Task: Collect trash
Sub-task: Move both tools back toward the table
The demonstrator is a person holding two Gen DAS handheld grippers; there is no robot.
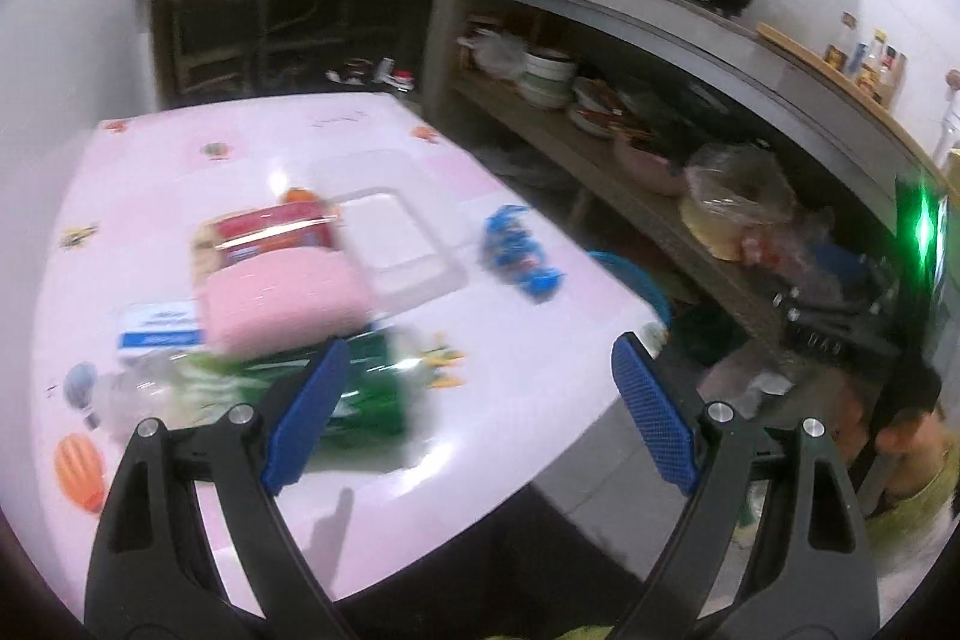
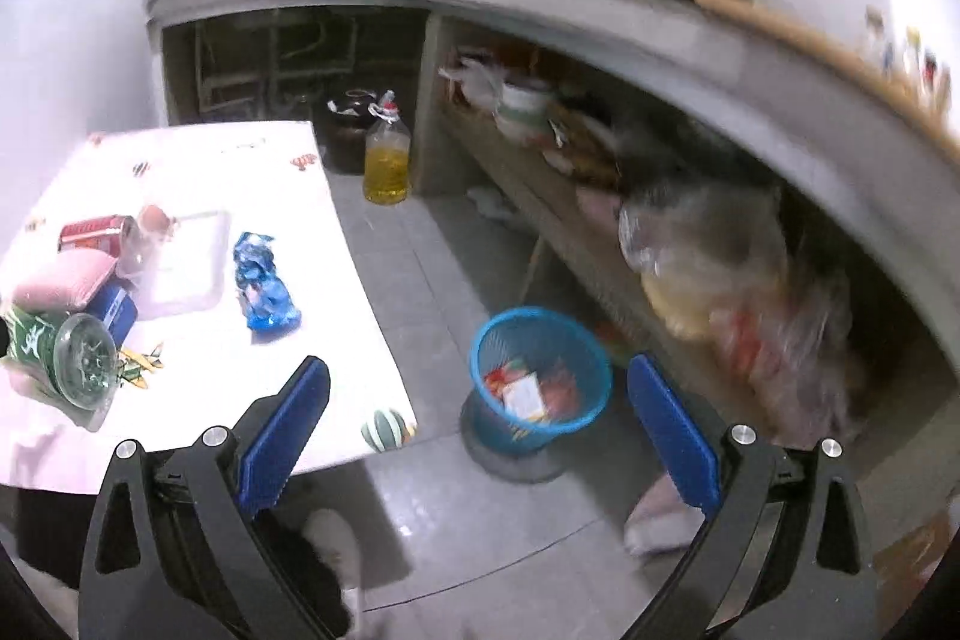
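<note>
A pink-clothed table holds trash: a crumpled blue wrapper, a red can, a green-labelled plastic bottle lying on its side, and a pink sponge-like pack. My left gripper is open and empty above the table's near edge, just right of the bottle. My right gripper is open and empty above the floor, over a blue mesh bin that holds some wrappers. The right wrist view also shows the blue wrapper, the can and the bottle.
A clear plastic tray lies mid-table; a blue-and-white box sits at the left. A yellow oil bottle and dark jar stand on the floor. A counter with shelves of bowls and bags runs along the right.
</note>
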